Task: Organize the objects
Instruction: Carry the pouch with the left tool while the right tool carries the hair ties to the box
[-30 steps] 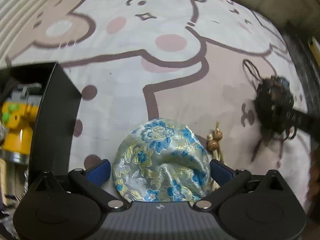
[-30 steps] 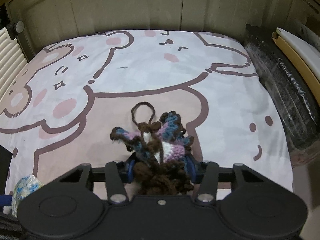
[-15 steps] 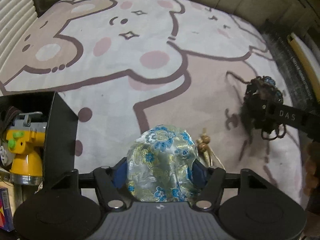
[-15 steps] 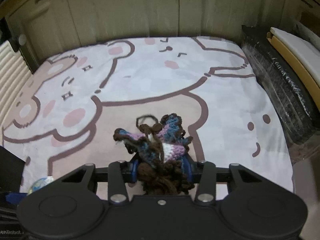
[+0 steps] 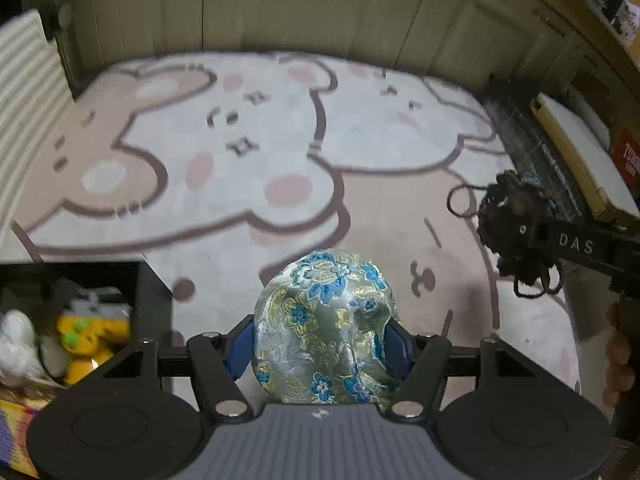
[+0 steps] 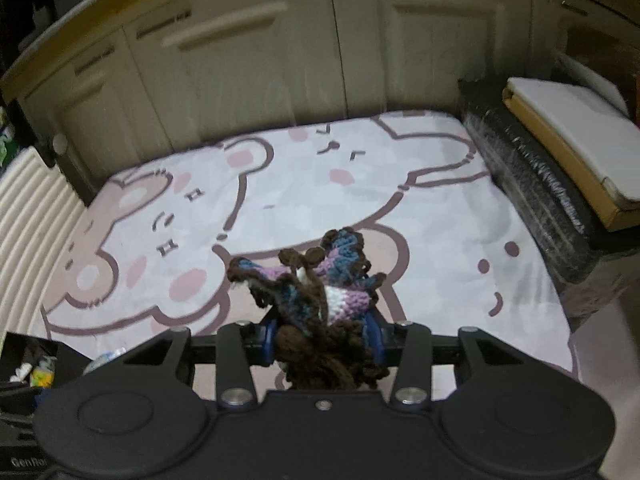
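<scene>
My left gripper (image 5: 320,344) is shut on a silver brocade pouch (image 5: 324,320) with blue and gold flowers and holds it above the bear-print rug (image 5: 240,160). My right gripper (image 6: 322,338) is shut on a brown, purple and blue crochet toy (image 6: 316,296), also raised above the rug (image 6: 360,184). The right gripper with the crochet toy (image 5: 516,224) shows at the right of the left wrist view. A black box (image 5: 154,292) holding a yellow toy (image 5: 86,332) sits at the lower left.
Cream cabinet doors (image 6: 280,60) stand behind the rug. A black wrapped bundle (image 6: 532,172) with a flat white and tan box (image 6: 568,132) lies along the right. A ribbed white mat (image 6: 28,208) lies on the left. The black box (image 6: 24,364) shows low left.
My left gripper closed on the brocade pouch and lifted it off the rug. My right gripper rose higher with the crochet toy. Both views now tilt up toward the cabinets.
</scene>
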A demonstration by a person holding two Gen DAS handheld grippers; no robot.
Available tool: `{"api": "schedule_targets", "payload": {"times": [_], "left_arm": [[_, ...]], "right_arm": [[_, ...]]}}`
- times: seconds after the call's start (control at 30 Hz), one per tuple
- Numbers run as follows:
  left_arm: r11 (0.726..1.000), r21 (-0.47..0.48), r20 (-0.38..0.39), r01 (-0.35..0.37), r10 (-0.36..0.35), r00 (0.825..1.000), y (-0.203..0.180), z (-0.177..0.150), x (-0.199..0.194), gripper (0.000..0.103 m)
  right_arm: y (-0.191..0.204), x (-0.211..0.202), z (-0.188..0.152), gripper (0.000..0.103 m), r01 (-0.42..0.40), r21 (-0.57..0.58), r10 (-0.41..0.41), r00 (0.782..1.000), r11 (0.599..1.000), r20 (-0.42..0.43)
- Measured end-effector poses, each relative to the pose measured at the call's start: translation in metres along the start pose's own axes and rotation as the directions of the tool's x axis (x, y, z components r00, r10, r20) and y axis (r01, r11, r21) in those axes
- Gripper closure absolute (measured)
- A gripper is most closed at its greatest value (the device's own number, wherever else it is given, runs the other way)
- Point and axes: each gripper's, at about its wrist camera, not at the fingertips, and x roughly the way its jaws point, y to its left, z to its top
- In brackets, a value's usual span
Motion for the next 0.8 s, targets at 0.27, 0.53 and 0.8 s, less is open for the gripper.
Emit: {"api": "schedule_targets", "payload": {"times": [0.27,0.53,0.8], "left_arm": [[1.000,0.004,0.092,-0.023,0.022,0.995,0.012,0.011,-0.040,0.038],[0.999,-0.016,0.142,-0.039,0.041,0.989,0.031,0.013,-0.070,0.038],[0.998,-0.045,0.215,-0.051,0.060,0.975,0.058,0.015,-0.105,0.038]], "right_arm": [[0.016,-0.037,0.007,0.059,-0.058,0.034,0.056,0.997,0.998,0.058],[0.038,-0.062,0.006,0.059,-0.100,0.039,0.096,0.992,0.994,0.080],[0.066,-0.086,0.003,0.059,-0.157,0.034,0.153,0.982,0.987,0.108]]}}
